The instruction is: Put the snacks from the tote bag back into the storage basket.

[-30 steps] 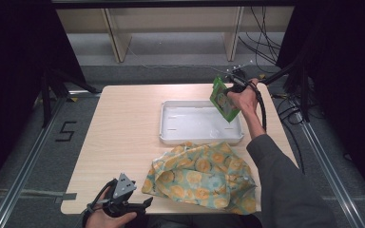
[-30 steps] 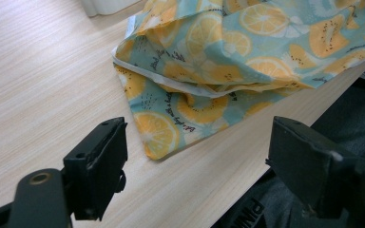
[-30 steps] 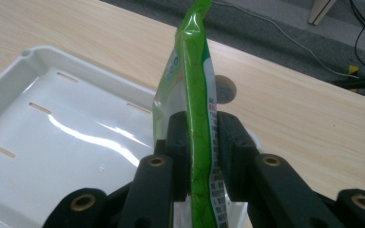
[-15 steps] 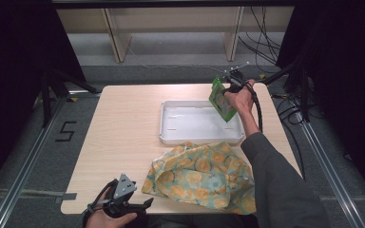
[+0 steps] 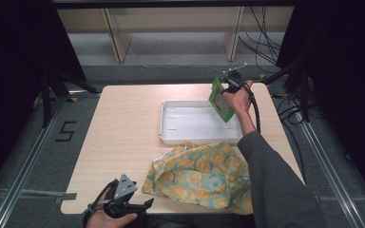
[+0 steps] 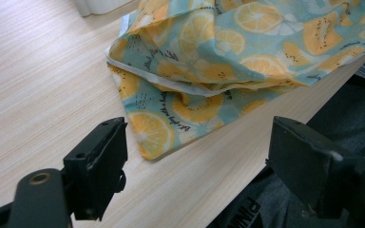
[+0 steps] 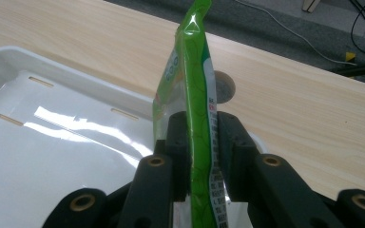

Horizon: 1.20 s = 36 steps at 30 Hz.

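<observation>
My right gripper (image 7: 200, 142) pinches a green packet (image 7: 196, 95) edge-on, both pads pressed flat against its faces. The packet's long axis runs straight out from my jaws and away from me, so I look along its thin sealed edge rather than at its printed side. In the high view the green packet (image 5: 220, 99) hangs tilted from my right gripper (image 5: 228, 84), its lower corner over the far right corner of the white tray (image 5: 171, 133).

Everything turns on that one relation: the tray's open floor (image 7: 52, 156) lies below and to the left of my jaws, with its rim passing just under the packet. I judge the packet is meant for the tray, so the coming move would be a short drop down and leftward, then a release. Because the packet stands on edge, it would likely tip over on landing; laying it flat calls for a roll of my wrist first.

My left gripper (image 6: 195, 166) is spread wide and holds nothing. It rests low at the near edge of the table (image 6: 38, 71), and the lemon-print cloth (image 6: 209, 61) lies just ahead of its jaws, a corner between them but untouched. That hand is well apart from the tray, so the right hand is the one placed to act.
</observation>
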Available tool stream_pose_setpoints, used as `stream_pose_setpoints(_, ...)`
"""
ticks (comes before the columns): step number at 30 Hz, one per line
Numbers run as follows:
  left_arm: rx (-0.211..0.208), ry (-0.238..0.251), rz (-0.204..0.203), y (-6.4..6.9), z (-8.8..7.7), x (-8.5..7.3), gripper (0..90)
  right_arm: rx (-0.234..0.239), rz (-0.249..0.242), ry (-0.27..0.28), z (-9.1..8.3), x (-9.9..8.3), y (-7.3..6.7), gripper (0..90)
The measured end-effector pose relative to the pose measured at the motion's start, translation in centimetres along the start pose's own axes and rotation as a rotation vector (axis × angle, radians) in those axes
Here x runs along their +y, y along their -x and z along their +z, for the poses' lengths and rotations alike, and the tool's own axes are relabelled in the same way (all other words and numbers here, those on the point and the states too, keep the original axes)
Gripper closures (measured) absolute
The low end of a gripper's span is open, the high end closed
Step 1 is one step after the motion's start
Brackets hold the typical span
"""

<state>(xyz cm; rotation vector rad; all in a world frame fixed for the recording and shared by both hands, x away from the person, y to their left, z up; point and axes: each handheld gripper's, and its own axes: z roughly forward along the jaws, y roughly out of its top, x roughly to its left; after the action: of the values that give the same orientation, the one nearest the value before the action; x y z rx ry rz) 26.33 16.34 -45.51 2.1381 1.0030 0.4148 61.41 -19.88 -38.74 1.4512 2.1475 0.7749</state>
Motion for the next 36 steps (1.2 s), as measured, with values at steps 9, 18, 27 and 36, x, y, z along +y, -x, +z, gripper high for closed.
stream_pose_setpoints(9, -0.011, -0.002, 0.001, 0.1, 0.0, 0.0, 20.2, -0.011, 0.016, -0.001, 0.6, 0.0, 0.1, 76.3)
stream_pose_setpoints(18, -0.012, 0.001, 0.001, 0.2, 0.0, 0.0, 20.2, 0.000, 0.017, -0.005, 0.8, -0.1, 0.1, 76.0)
stream_pose_setpoints(27, -0.009, 0.014, -0.010, 0.3, 0.0, 0.0, 20.2, 0.017, 0.019, -0.020, 1.2, -0.4, -0.5, 75.5)
stream_pose_setpoints(36, -0.005, 0.008, -0.003, 0.3, 0.0, 0.1, 20.2, 0.023, 0.056, -0.036, 1.3, -0.6, -0.7, 74.8)
